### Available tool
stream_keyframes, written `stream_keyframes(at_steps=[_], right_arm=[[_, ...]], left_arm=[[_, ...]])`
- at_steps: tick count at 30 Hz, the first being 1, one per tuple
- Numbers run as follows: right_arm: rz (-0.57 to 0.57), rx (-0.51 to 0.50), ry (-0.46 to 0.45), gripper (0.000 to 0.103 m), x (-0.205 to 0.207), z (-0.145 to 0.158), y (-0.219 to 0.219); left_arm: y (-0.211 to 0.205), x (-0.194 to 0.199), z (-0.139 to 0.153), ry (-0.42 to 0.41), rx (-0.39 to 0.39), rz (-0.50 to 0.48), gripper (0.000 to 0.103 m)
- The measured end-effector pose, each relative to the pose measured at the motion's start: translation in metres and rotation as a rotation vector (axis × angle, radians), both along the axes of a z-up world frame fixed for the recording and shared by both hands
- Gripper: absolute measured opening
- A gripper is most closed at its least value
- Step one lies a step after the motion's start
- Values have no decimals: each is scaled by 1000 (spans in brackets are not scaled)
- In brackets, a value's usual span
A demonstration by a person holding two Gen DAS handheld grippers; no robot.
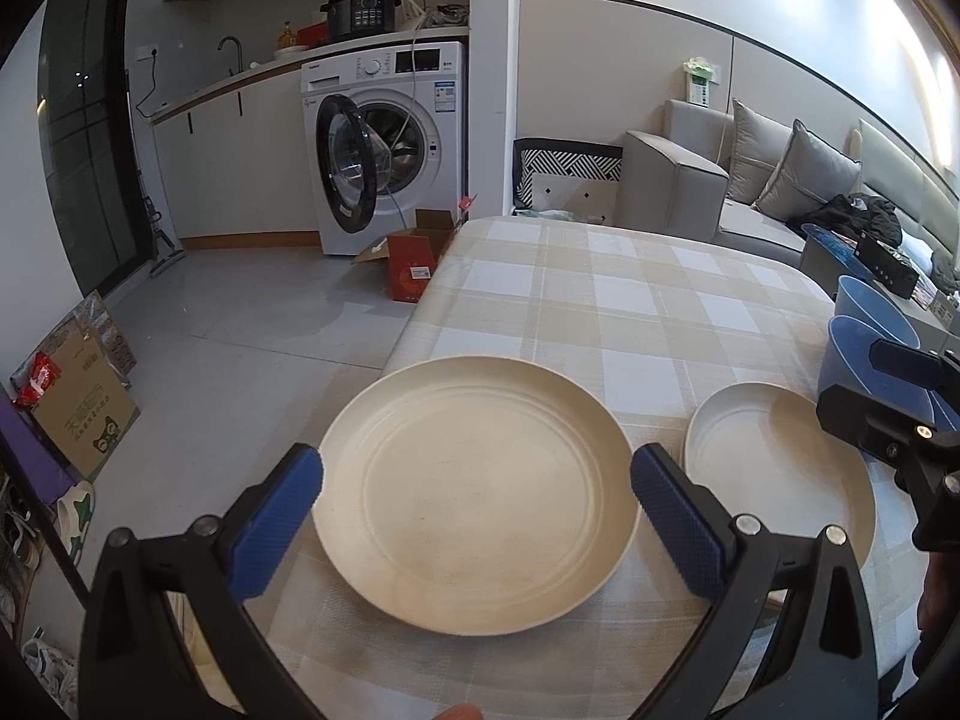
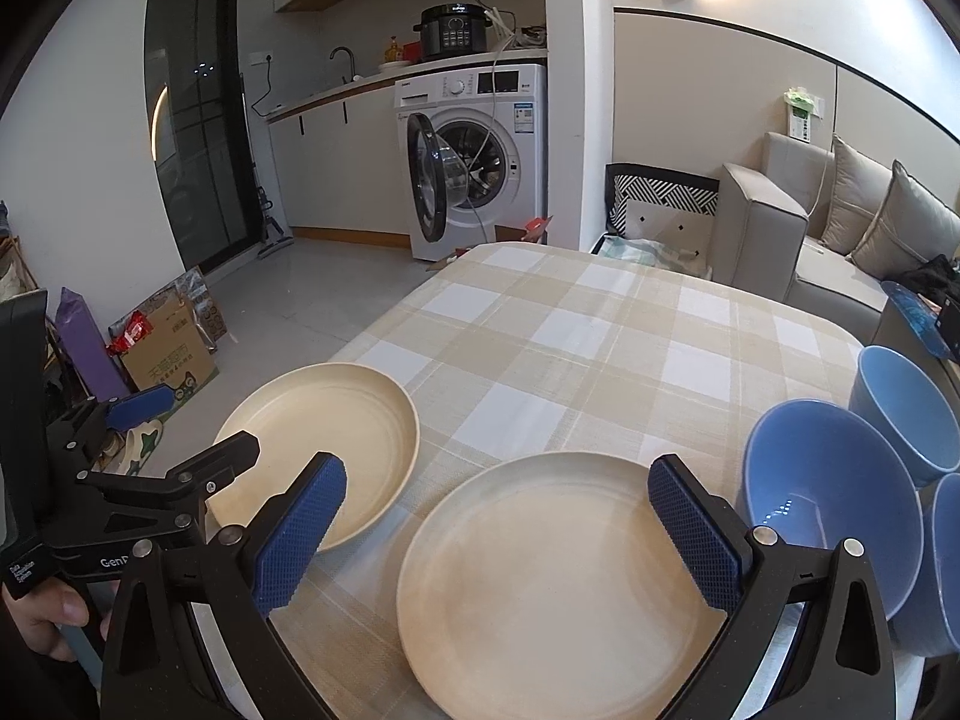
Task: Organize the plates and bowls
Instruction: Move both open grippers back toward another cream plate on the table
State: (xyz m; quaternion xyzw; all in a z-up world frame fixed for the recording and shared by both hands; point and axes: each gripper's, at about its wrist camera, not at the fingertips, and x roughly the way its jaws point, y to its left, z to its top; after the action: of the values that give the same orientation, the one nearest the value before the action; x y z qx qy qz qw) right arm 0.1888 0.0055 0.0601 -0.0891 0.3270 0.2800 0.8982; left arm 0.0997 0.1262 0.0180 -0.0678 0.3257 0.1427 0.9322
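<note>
There, one cream plate [image 1: 474, 492] between each wide-open claw's [image 1: 477, 510] blue fingers [image 1: 276, 516].

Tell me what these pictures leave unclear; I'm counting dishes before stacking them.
- Third blue bowl: right wrist view, cut off by the right edge.
- Blue bowls: left wrist view, partly hidden behind the right gripper.
- Right cream plate: near rim cut off by the bottom edge.
- Box labels on the floor: too small to read.
</note>
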Motion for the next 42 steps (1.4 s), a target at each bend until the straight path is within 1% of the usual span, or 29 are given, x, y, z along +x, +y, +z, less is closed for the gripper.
stream_keyframes(at_steps=[10, 24, 42], right_arm=[[44, -22, 9, 102, 6, -7, 24], [91, -53, 55, 102, 20, -29, 56], [133, -104, 142, 102, 41, -60, 91]], left_arm=[[19, -3, -4, 1, -8, 42, 103], [38, -3, -15, 17, -22, 81, 103], [63, 7, -44, 88, -50, 134, 103]])
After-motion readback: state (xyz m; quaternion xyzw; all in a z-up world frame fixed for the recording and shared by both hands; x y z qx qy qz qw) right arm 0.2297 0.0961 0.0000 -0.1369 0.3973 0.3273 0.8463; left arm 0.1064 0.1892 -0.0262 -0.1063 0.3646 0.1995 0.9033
